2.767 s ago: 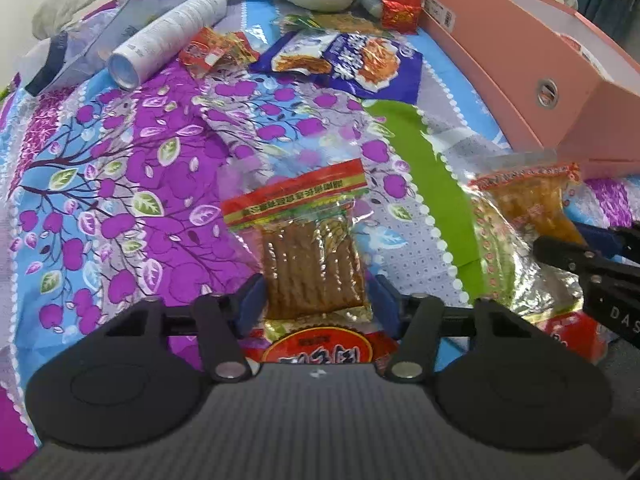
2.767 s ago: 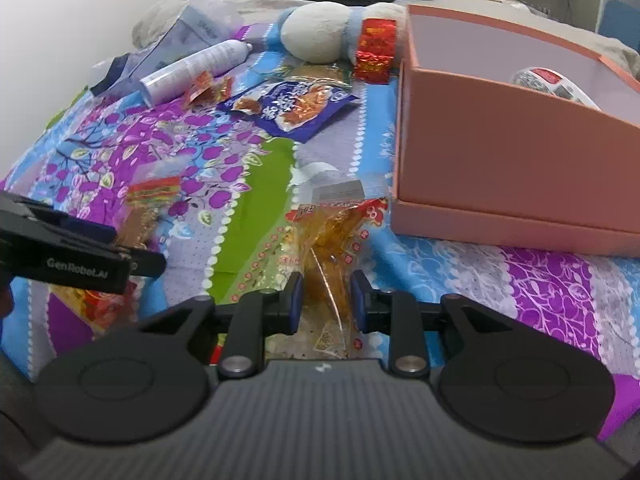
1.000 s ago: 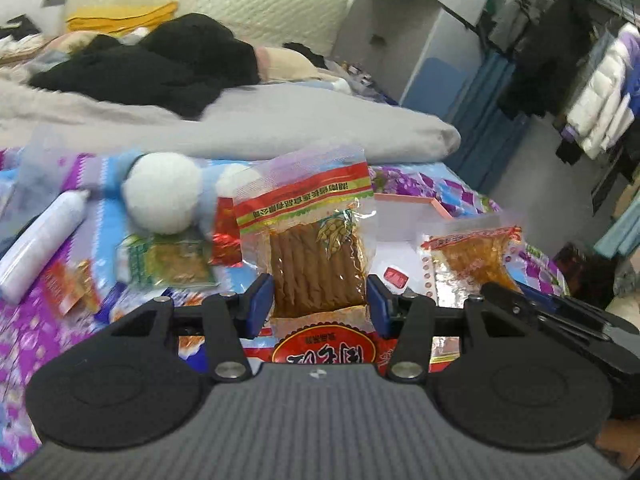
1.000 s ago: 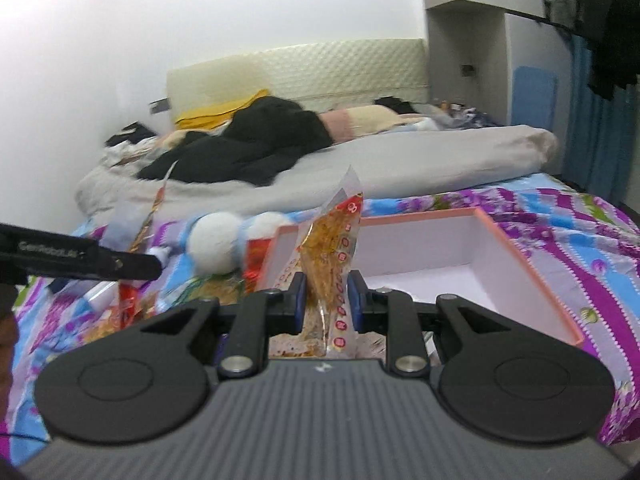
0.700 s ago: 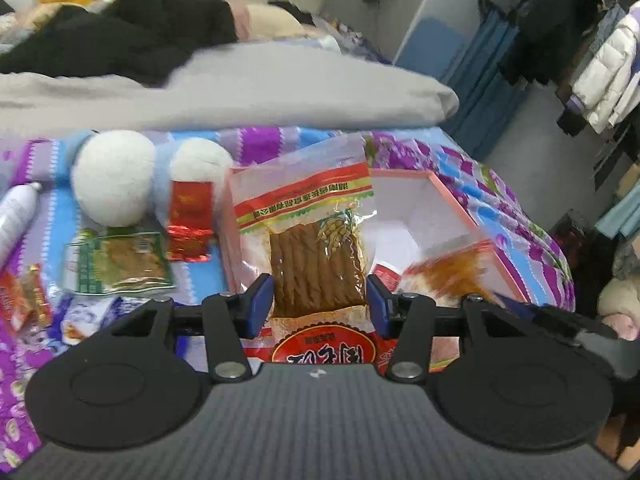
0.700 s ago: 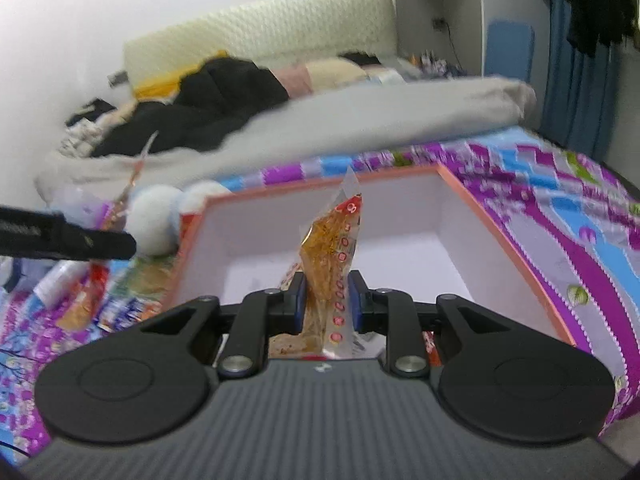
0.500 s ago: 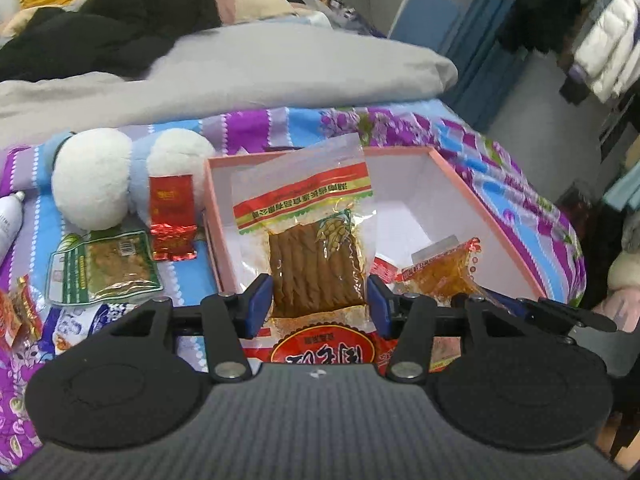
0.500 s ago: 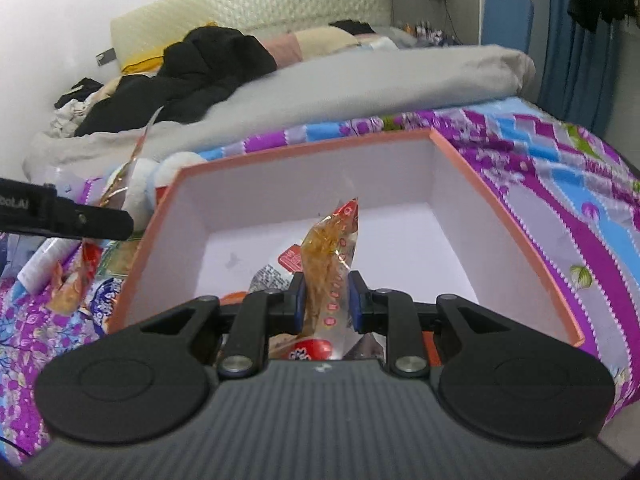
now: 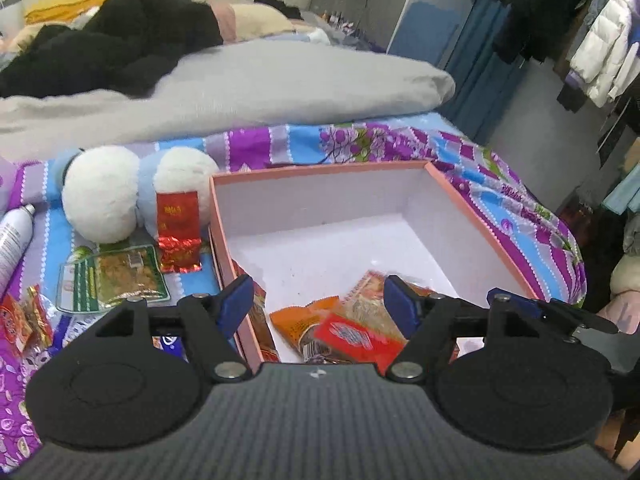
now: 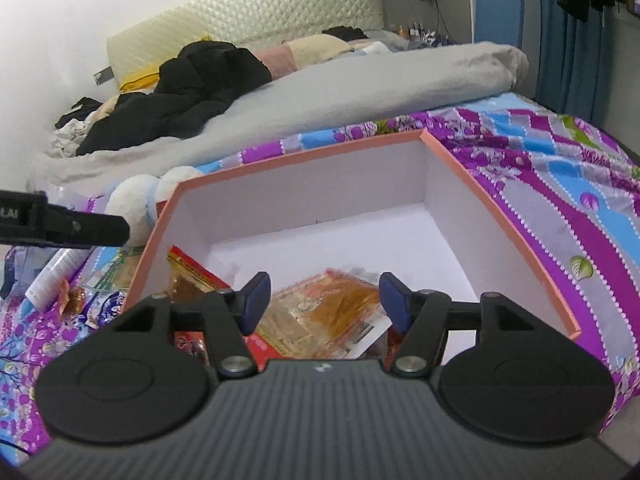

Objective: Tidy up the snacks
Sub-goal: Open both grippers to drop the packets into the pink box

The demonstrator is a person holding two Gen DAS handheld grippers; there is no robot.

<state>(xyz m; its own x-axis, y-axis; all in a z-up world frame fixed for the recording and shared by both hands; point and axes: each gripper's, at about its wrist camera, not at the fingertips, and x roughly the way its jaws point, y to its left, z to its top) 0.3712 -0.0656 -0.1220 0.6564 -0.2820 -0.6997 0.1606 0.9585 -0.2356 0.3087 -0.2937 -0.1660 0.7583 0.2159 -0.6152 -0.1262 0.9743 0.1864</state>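
Observation:
A pink box (image 9: 476, 220) with a white inside stands on the bedspread, and both grippers hover over its near end. My left gripper (image 9: 319, 304) has its jaws opening, with nothing pressed between them. Under it lie an orange packet (image 9: 298, 320), a red packet (image 9: 352, 336) and the brown-strip snack pack (image 9: 262, 320) against the left wall. My right gripper (image 10: 325, 298) is also opening, free of the clear orange snack packet (image 10: 332, 304) lying on the heap below. The pink box (image 10: 500, 216) fills the right wrist view, where the left gripper's finger (image 10: 64, 224) pokes in from the left.
Left of the box on the purple floral bedspread lie a white plush toy (image 9: 100, 196), a red foil packet (image 9: 178, 232), a green-edged snack pack (image 9: 116, 276), a spray can (image 9: 12, 240) and small red snacks (image 9: 20, 320). A grey duvet (image 9: 260, 84) lies behind.
Both grippers carried their packets over the box and came lower. Both jaws have spread, and the brown-strip pack and the orange packet have dropped into the box.

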